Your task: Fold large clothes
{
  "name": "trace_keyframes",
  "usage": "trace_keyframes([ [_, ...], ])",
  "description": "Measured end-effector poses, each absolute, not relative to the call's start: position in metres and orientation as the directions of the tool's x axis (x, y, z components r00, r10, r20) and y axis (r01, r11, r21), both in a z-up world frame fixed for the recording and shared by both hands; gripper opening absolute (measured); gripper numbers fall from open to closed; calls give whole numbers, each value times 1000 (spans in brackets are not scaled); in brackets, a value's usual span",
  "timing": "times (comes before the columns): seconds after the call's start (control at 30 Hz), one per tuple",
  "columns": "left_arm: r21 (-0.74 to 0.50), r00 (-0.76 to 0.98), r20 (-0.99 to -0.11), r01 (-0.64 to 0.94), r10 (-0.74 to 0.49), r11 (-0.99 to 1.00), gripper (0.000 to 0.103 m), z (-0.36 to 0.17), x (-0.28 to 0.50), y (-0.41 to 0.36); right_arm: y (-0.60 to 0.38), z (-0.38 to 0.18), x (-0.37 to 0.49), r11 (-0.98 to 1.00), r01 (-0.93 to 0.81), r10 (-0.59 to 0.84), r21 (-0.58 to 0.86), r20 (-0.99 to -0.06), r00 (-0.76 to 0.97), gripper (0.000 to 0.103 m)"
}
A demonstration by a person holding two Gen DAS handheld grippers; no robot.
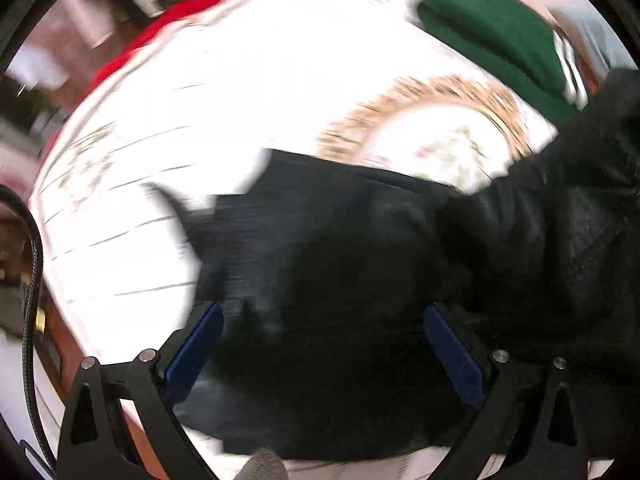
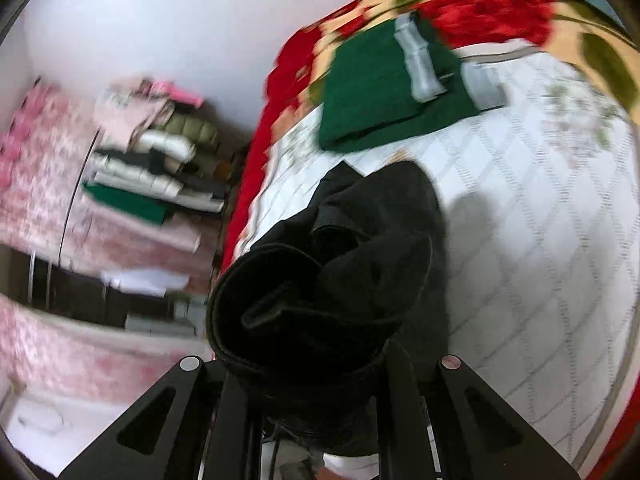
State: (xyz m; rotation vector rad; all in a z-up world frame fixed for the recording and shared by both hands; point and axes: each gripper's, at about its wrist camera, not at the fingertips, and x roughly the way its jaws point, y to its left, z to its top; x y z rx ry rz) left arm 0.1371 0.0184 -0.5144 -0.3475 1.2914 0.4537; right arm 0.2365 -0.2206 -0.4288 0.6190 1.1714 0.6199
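One tool (image 2: 316,364) clamps black garment (image 2: 360,248) edge.

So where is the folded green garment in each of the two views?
Left wrist view: the folded green garment lies at the upper right, on the white quilt, beyond the black garment.
Right wrist view: it lies at the upper centre, with grey stripes on top.
Shared landmark: the white quilt with the red blanket edge.

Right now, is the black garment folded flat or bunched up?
Bunched up: the black garment rises in rolled folds off the bed, one end clamped in the right hand-held gripper.
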Motion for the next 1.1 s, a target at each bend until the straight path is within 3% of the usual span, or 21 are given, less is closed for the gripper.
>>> trace_keyframes([
  [0.27,34,138,-967,-764,214,644,103,-483,16,112,-62,-450,195,611,-306,768,730,-640,10,14],
  [0.4,55,92,-966,-841,242,538,103,-483,-41,135,21,-509,160,617,-318,708,720,-684,-176,15],
  [0.47,58,84,-963,-862,255,503,103,-477,-62,146,45,-539,149,630,-300,666,716,-697,-265,21],
  [0.57,46,96,-959,-875,266,482,103,-463,-74,155,66,-561,130,626,-330,603,707,-707,-370,37],
  [0.6,37,107,-957,-877,269,480,103,-458,-75,156,65,-558,125,612,-347,600,711,-703,-382,53],
  [0.63,25,124,-954,-876,274,481,103,-451,-74,159,63,-552,123,590,-351,611,727,-686,-394,83],
  [0.67,16,135,-951,-876,278,482,103,-447,-73,160,59,-545,120,571,-350,617,743,-669,-414,97],
  [0.7,-1,156,-947,-876,281,482,103,-440,-71,160,53,-538,120,557,-355,620,751,-661,-422,100],
  [0.83,-52,223,-931,-864,289,500,103,-418,-55,159,15,-513,124,564,-348,617,749,-662,-425,100],
  [0.93,-44,246,-922,-835,300,548,103,-416,-35,147,-23,-498,143,614,-334,639,715,-699,-322,97],
  [0.97,-37,247,-923,-820,296,571,103,-422,-25,141,-29,-494,154,634,-337,636,696,-717,-285,91],
  [1.03,-6,234,-925,-796,299,606,103,-441,-7,127,-42,-496,176,687,-358,602,632,-771,-208,56],
  [1.1,26,210,-934,-766,289,643,103,-465,10,116,-43,-512,199,731,-342,569,591,-804,-172,41],
])
